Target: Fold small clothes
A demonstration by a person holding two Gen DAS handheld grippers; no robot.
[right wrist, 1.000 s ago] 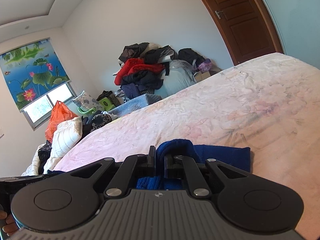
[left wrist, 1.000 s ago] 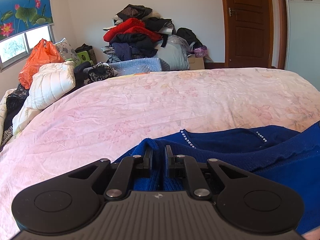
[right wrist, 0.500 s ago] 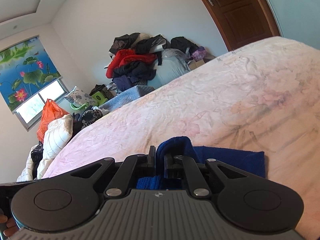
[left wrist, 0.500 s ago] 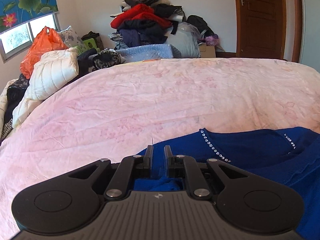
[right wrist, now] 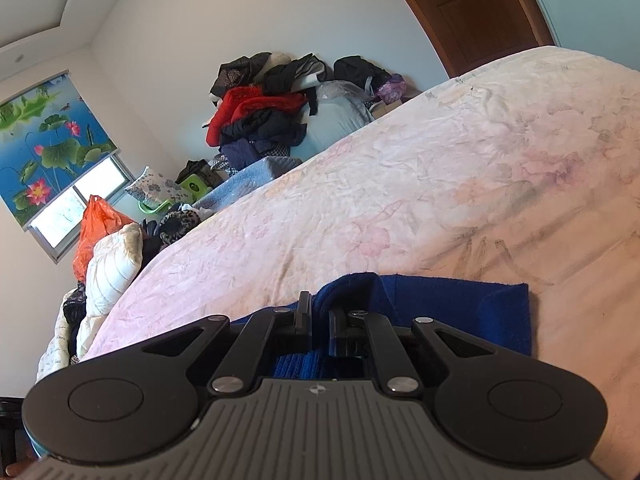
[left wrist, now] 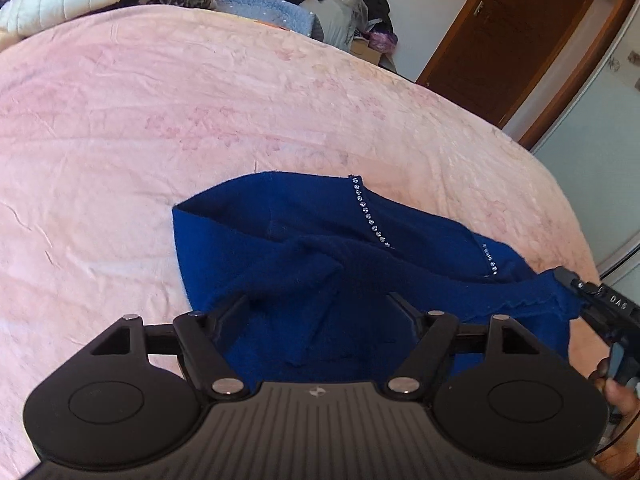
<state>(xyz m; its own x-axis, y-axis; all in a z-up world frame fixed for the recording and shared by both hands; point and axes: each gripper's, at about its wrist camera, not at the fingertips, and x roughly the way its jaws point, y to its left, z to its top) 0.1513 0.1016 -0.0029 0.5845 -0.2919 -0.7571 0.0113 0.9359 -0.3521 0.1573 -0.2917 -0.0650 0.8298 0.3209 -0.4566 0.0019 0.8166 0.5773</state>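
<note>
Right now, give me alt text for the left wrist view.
The left gripper is opening over a blue sweater lying on a pink bedsheet, its pads off the fabric. At right, the right gripper pinches the sweater's edge.

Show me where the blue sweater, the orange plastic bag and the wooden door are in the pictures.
blue sweater (left wrist: 256, 220): left wrist view, on its flat upper layer.
orange plastic bag (right wrist: 98, 222): right wrist view, on its bulging middle.
wooden door (left wrist: 516, 40): left wrist view, on its panelled face.
</note>
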